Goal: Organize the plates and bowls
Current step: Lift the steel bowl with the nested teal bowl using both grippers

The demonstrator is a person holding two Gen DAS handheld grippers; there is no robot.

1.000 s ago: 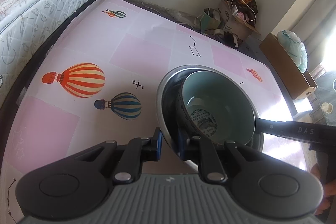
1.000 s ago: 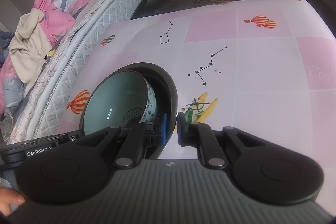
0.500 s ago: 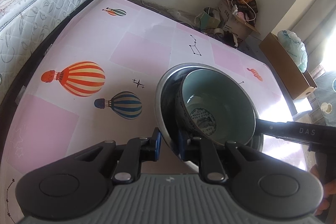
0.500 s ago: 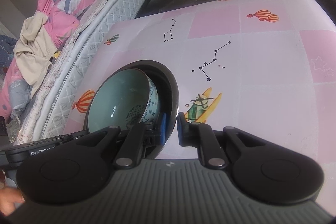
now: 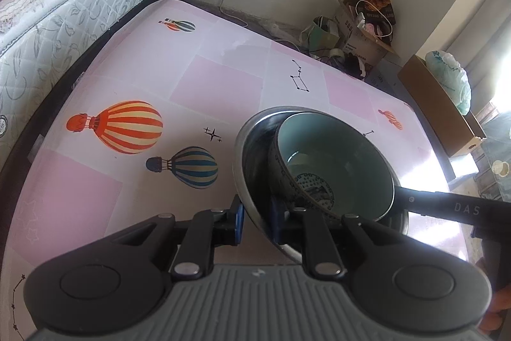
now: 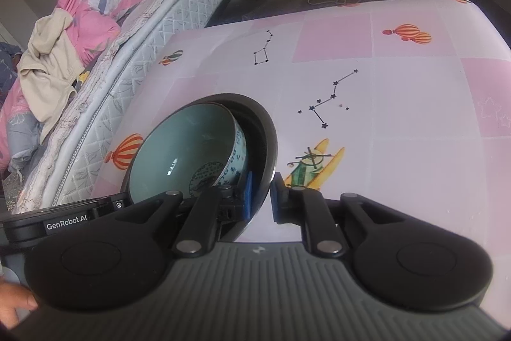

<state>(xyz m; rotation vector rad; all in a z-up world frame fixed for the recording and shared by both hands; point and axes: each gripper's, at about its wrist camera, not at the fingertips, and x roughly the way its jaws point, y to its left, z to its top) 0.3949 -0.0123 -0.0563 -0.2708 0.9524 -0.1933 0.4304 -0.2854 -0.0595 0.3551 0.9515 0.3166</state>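
Observation:
A steel bowl [image 5: 255, 168] holds a teal ceramic bowl [image 5: 335, 155] with dark print, which leans tilted against its inner wall. My left gripper [image 5: 257, 219] is shut on the steel bowl's near rim, one blue pad outside and one inside. In the right wrist view the same steel bowl [image 6: 266, 133] and ceramic bowl [image 6: 185, 149] sit low and left of centre. My right gripper [image 6: 260, 197] is shut on the opposite side of the steel rim. Whether the bowl's base rests on the table is hidden.
The pink patterned table [image 5: 223, 79] spreads beyond the bowls. A mattress [image 5: 64, 5] with piled bedding runs along its left edge. Cardboard boxes [image 5: 361, 34] and a bag stand on the floor past the far edge. A person's fingers [image 6: 12, 306] show at the lower left.
Both grips hold on the steel rim as before. The right wrist view has drifted slightly; the bowls keep their place between the fingers.

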